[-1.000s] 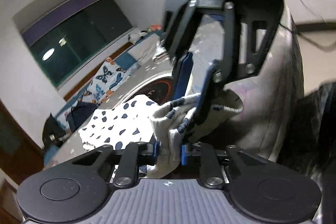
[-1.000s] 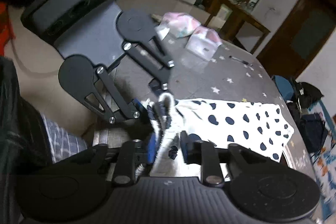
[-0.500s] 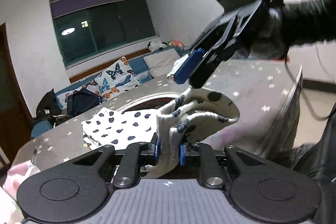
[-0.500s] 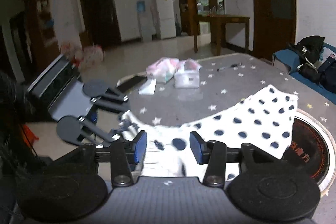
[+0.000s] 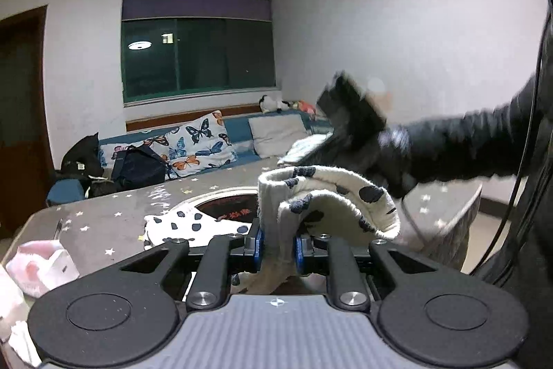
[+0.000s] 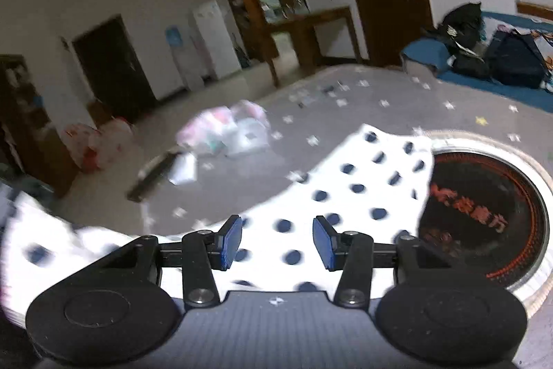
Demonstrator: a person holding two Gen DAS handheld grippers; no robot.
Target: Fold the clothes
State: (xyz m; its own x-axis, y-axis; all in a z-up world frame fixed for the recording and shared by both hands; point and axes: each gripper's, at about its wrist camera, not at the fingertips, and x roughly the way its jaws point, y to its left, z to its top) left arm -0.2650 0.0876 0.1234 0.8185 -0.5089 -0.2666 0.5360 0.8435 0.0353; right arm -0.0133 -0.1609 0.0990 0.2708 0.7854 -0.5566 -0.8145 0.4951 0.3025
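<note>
A white garment with dark blue spots lies stretched across the grey star-patterned table. My left gripper is shut on a bunched edge of the garment, which folds up over the fingers. My right gripper hovers open above the cloth with nothing between its blue pads. In the left wrist view the right gripper shows as a blur to the right, held by a dark-sleeved arm.
A round black induction plate is set into the table beside the garment. Pink and white packets lie farther along the table; one pink packet sits near its left edge. A sofa with cushions and bags lines the far wall.
My right gripper has let go of the garment, opened, and swung away to the right. The left gripper has kept its hold and levelled out over the table.
</note>
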